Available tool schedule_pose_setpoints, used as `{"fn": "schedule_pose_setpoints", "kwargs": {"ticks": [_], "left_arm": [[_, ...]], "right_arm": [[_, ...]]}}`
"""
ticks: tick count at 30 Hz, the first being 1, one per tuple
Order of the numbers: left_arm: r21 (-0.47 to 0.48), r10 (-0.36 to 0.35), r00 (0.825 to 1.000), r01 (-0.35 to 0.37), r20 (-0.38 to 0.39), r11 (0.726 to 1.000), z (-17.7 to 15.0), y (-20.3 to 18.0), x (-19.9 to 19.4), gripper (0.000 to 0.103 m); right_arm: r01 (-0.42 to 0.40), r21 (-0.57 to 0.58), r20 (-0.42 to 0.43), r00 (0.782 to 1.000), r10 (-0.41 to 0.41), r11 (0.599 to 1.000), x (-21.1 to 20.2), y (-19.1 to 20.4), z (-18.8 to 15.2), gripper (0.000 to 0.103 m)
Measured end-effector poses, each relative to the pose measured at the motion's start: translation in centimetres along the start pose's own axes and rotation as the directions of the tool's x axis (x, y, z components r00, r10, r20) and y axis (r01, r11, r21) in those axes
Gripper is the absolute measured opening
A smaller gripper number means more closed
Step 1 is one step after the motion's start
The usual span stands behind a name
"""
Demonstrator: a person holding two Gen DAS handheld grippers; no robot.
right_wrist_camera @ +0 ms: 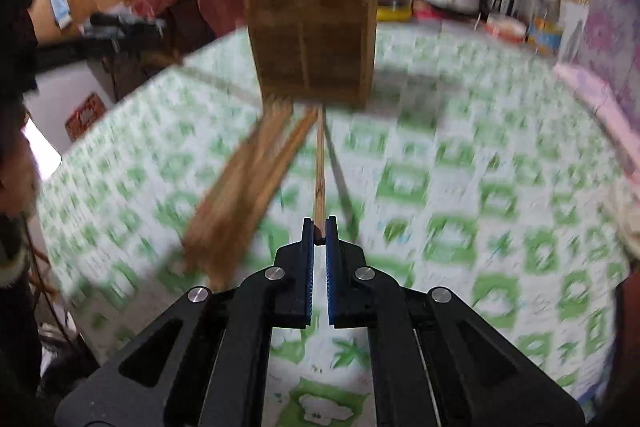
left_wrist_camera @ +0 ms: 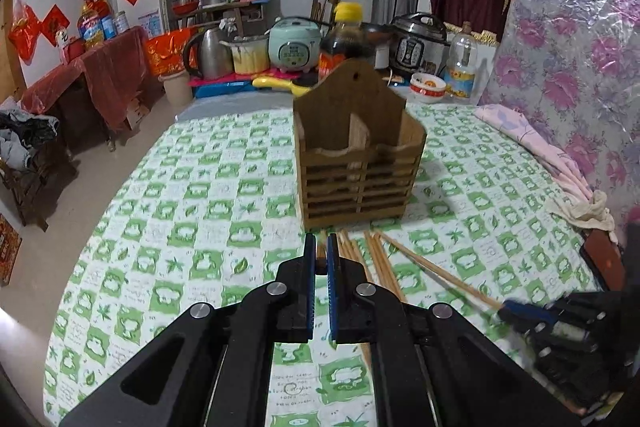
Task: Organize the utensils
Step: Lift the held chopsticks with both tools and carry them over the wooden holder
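Chopstick [right_wrist_camera: 319, 171] pinched in our right claw [right_wrist_camera: 319, 233], left claw [left_wrist_camera: 321, 251] gripping another, holder [left_wrist_camera: 356, 151] ahead, pile [right_wrist_camera: 244, 183] left.

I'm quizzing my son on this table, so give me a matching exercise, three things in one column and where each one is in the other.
1. wooden holder
2. loose chopsticks
3. single chopstick

A. clamped in the right gripper
B. upright on the checked cloth
C. lying on the cloth in front of the holder

Pairs: 1-B, 2-C, 3-A
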State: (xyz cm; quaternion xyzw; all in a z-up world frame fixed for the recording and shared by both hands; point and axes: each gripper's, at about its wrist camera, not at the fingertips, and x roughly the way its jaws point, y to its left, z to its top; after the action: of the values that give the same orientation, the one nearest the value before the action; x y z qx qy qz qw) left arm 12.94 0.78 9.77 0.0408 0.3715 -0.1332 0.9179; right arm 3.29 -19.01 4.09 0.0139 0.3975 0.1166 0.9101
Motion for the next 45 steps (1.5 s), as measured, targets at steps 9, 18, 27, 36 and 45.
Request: {"fn": "schedule_pose_setpoints", "kwargs": {"ticks": [9,18,27,36,45], "left_arm": [[0.036,-0.015,0.996,0.012,0.09,0.999,4.6,-2.1,-3.0,0.006],[0.085,-0.05,0.998,0.046,0.045,0.995,4.1,-2.9,-1.7,0.006],[0.132,-0.054,0.973,0.085,-0.223,0.988,-10.7,-2.4,1.7,0.028],[0.101,-0.061,0.958,0.092,-0.281,0.991,-15.1,-1.6,2.5,0.034],[0.102,-0.074,0.969,0.101,-0.237,0.99,-15.7,-2.0,1.7,0.009]], "right_arm": [[-0.008,-0.01,0.174,0.985,0.01,1.0,-4.5,0.9,6.4,0.006],[-0.044,-0.005,0.175,0.984,0.045,0.999,-3.4,1.0,7.9,0.006],[-0.061,0.003,0.176,0.983,0.06,0.998,-3.4,0.8,7.4,0.007],[-0.067,0.009,0.174,0.983,0.065,0.998,-3.3,1.0,7.1,0.007],[-0.076,0.017,0.182,0.981,0.071,0.997,-3.4,1.0,6.6,0.007]]}}
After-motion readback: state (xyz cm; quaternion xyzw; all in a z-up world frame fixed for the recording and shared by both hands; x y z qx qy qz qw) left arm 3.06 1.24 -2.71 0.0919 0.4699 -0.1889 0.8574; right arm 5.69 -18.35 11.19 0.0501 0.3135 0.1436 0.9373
